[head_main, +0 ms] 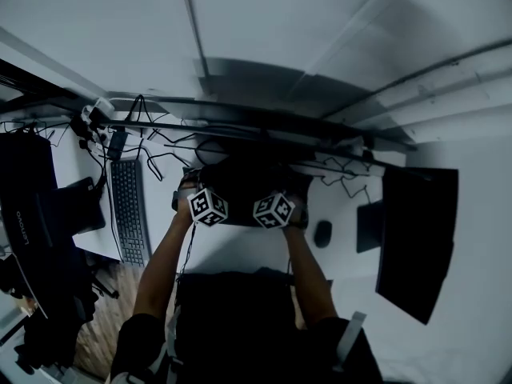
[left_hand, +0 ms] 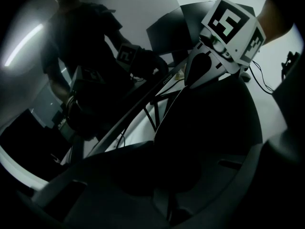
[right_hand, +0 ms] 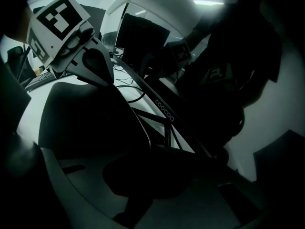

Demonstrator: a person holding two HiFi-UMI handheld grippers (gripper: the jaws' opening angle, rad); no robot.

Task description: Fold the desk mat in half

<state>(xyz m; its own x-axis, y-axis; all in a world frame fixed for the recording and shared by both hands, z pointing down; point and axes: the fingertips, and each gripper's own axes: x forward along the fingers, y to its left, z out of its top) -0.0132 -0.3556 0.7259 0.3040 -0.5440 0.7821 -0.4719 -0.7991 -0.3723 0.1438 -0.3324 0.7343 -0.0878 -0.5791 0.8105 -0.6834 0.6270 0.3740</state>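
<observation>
Black desk mat (head_main: 240, 184) hangs mid-fold, pinched by the fingers of our left gripper (left_hand: 164, 190) and right gripper (right_hand: 138, 194); next we likely lay its edge toward twelve o'clock.

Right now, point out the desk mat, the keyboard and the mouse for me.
desk mat (head_main: 240, 184): head view, middle of its black surface.
keyboard (head_main: 130, 210): head view, middle of its keys.
mouse (head_main: 322, 233): head view, top of its back.
</observation>
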